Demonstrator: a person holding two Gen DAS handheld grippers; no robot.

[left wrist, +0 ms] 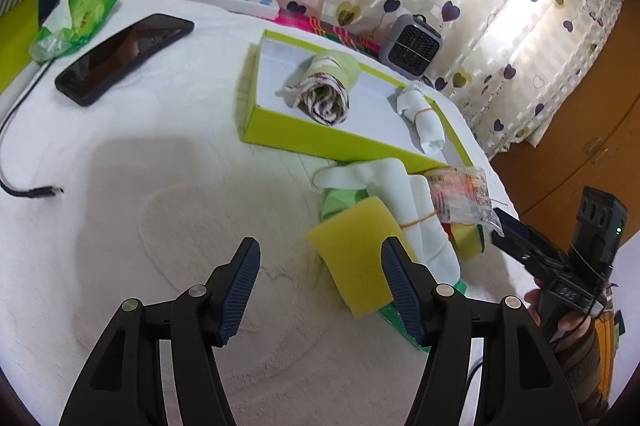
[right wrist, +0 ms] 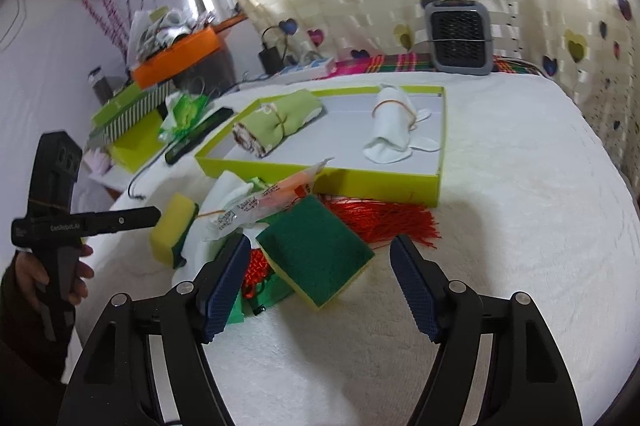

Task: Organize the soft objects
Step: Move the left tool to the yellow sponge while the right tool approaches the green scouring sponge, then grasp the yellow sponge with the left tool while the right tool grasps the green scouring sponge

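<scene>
Covering the whole work surface is a white fleecy blanket (right wrist: 520, 210). On it, toward the curtain, lies a shallow lime-green cardboard tray with a white floor (right wrist: 384, 182). Inside the tray lie two bundles well apart: a rolled green patterned cloth bound with a rubber band (right wrist: 276, 126) and a rolled white cloth bound with a rubber band (right wrist: 390, 128).

Just in front of the tray sits a loose heap of soft items. It holds a dark-green scouring pad on a yellow sponge base (right wrist: 316, 250), lying flat, scourer side up; a second yellow sponge with a green backing (left wrist: 352, 266), standing on its edge; another white rolled cloth with a rubber band (left wrist: 424, 222); a crinkled clear plastic packet (left wrist: 460, 194); and a red fringe of thin strands (right wrist: 384, 222) spread against the tray wall.

The left gripper (left wrist: 320, 290) stands wide apart over bare blanket, holding nothing, its one finger overlapping the tilted sponge in view. The right gripper (right wrist: 320, 290) is likewise spread and empty, hovering by the scouring pad; contact cannot be told.
</scene>
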